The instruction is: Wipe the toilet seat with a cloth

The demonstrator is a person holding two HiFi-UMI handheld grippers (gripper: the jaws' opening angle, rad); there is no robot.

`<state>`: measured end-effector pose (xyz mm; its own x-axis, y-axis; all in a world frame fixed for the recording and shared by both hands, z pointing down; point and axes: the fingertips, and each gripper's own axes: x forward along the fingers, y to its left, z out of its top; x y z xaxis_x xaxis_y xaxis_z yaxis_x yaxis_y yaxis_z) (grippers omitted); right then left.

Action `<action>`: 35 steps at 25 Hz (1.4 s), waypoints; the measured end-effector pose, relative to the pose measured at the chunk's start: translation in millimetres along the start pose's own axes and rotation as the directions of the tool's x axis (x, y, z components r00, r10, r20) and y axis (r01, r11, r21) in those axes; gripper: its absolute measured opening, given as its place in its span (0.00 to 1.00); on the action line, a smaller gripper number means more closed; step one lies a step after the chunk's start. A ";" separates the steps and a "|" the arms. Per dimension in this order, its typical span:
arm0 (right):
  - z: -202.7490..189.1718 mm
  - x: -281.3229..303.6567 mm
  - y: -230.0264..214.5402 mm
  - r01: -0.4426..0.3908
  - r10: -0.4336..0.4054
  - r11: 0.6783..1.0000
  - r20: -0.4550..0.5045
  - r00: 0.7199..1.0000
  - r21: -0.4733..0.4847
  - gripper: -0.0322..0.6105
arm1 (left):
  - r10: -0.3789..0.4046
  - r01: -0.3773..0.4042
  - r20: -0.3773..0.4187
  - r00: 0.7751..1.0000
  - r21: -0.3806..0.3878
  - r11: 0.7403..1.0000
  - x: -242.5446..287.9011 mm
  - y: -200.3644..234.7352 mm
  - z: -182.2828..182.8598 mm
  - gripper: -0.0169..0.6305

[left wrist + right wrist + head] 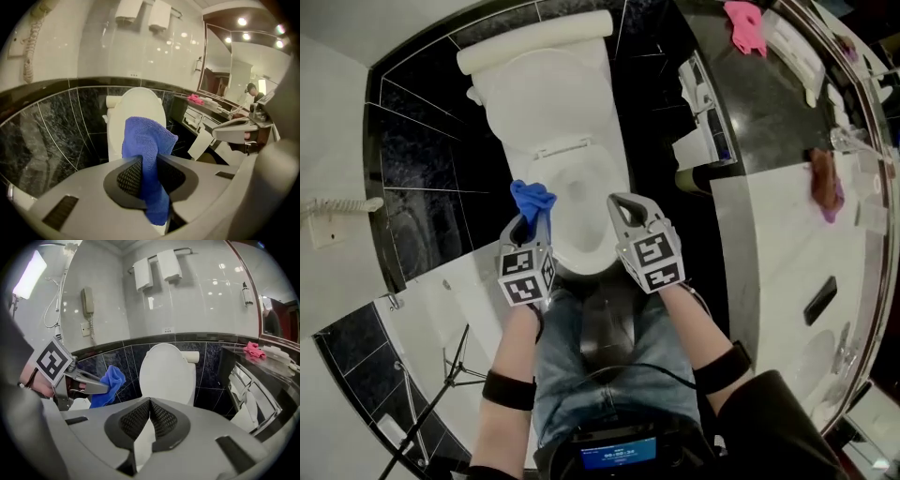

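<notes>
Half the cloth (145,136) looks hidden btwn left gripper's (149,161) fingers (130,177).

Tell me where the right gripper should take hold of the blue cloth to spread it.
Probably the loose upper flap of the blue cloth, coming in from the right. The left gripper clamps its middle, so that flap stands free above the jaws. The right gripper is shut and would need opening first.

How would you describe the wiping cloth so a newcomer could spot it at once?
Start at the white toilet against the dark tiled wall. Near its bowl, the left claw pinches a cloth: bright blue, unlike the pink one on the counter.
</notes>
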<state>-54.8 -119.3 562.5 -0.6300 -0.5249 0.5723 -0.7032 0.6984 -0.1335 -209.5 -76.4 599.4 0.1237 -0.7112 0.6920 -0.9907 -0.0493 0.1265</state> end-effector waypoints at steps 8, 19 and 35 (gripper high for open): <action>-68.7 66.3 -80.9 0.000 0.000 1.000 -0.031 1.000 -0.001 0.08 | 0.033 -0.034 -0.046 0.998 -0.017 0.999 135.8 -18.5 -42.9 0.15; -119.2 106.9 -126.2 0.029 -0.028 0.999 -0.039 0.999 0.018 0.08 | 0.054 -0.045 -0.120 0.991 0.078 0.996 278.3 0.6 -87.9 0.15; -146.7 85.3 -159.6 0.080 -0.079 0.997 -0.050 0.996 0.015 0.08 | 0.037 -0.012 -0.191 0.981 0.129 0.992 361.2 -14.0 -122.6 0.15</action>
<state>52.0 -204.1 751.4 -0.5550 -0.5536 0.6209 -0.7560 0.6470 -0.0990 -144.2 -246.6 934.7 0.0957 -0.5656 0.8191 -0.9911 -0.1305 0.0257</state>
